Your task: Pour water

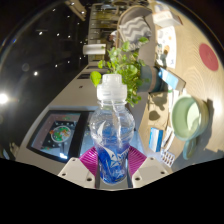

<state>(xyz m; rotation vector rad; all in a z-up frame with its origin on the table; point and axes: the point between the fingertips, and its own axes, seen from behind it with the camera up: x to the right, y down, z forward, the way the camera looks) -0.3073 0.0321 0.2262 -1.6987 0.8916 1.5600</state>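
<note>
A clear plastic water bottle with a white cap and a blue label stands upright between my gripper's fingers. My gripper is shut on the bottle's lower body, with both magenta pads pressing its sides. The bottle holds water up to about its shoulder. A pale green cup sits on the counter to the right, beyond the fingers.
A leafy green plant stands just behind the bottle. To the left lies a tablet or picture frame on the counter. A red round thing and assorted clutter fill the right side.
</note>
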